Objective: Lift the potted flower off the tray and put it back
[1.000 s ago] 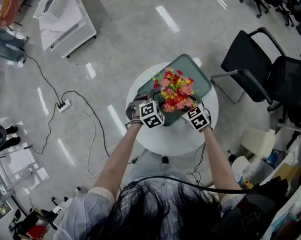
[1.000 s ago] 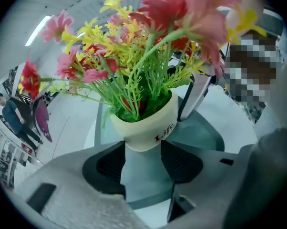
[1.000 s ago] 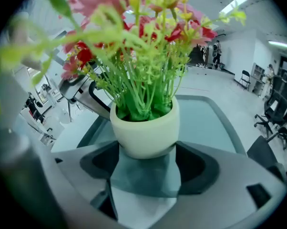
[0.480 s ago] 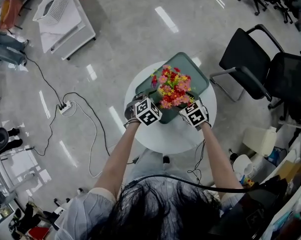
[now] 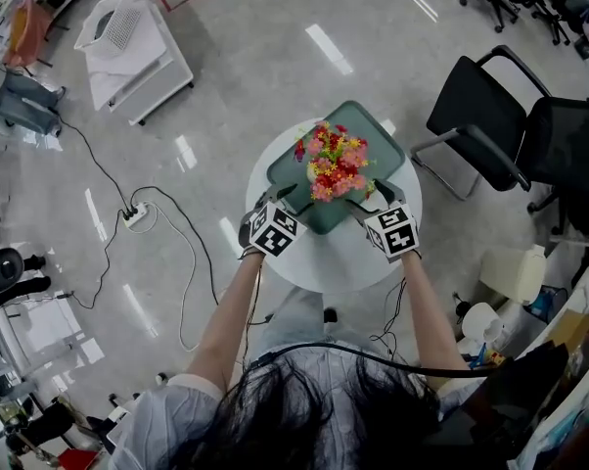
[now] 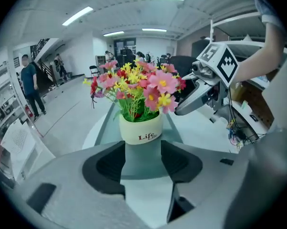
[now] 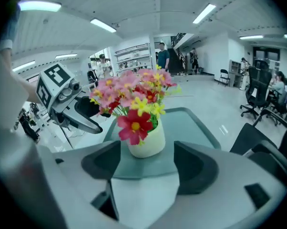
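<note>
The potted flower [image 5: 334, 163], pink, red and yellow blooms in a cream pot [image 6: 140, 130], stands upright on the green tray [image 5: 385, 143] on a round white table [image 5: 324, 262]. My left gripper [image 5: 291, 208] is open at the tray's near left edge, a short gap from the pot. Nothing lies between its jaws [image 6: 142, 159] but tray and table. My right gripper [image 5: 372, 204] is open at the near right, also apart from the pot [image 7: 146, 142]. Each gripper view shows the other gripper beside the flowers: the right gripper [image 6: 205, 85], the left gripper [image 7: 72, 104].
Two black office chairs [image 5: 490, 116] stand right of the table. A power strip with cables [image 5: 133, 213] lies on the floor at the left. A white cart [image 5: 128, 37] is at the far left. People stand far off in the hall [image 6: 31, 85].
Both grippers have drawn back from the pot toward me and spread wider apart. The pot now stands free on the tray.
</note>
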`<action>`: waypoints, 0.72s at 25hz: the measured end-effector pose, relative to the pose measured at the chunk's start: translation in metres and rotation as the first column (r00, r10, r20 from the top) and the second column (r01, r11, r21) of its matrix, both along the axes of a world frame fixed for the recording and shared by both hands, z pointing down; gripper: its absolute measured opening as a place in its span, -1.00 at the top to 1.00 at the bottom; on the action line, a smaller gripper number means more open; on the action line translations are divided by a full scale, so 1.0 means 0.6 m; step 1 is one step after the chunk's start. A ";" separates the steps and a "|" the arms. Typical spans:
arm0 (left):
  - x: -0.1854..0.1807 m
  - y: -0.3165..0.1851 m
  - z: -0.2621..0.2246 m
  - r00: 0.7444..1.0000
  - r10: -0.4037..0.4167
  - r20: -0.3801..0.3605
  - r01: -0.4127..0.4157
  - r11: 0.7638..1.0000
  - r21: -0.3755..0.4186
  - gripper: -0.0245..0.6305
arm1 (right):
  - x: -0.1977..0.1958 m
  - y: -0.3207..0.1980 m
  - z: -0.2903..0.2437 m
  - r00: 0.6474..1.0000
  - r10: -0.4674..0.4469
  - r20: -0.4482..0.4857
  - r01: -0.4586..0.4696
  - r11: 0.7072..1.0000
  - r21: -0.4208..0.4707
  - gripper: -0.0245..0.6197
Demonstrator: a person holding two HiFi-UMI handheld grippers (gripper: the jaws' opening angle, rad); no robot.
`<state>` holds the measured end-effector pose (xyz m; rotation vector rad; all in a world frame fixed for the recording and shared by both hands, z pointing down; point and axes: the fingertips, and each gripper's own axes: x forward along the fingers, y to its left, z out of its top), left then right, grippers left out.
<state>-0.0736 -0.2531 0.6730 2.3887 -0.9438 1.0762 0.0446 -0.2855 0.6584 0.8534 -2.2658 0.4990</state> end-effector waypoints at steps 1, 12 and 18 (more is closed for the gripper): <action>0.001 0.006 -0.012 1.000 -0.012 -0.014 0.012 1.000 0.008 0.22 | 0.002 0.004 -0.014 1.000 0.013 0.020 -0.013 1.000 0.009 -0.21; 0.033 0.100 -0.146 0.993 -0.051 -0.102 0.068 0.984 0.164 0.23 | -0.010 0.114 -0.139 0.985 0.034 0.168 -0.050 0.995 0.090 0.19; 0.057 0.165 -0.204 0.984 -0.079 -0.158 0.117 0.962 0.247 0.51 | 0.004 0.181 -0.198 0.974 0.051 0.219 -0.085 0.985 0.149 0.49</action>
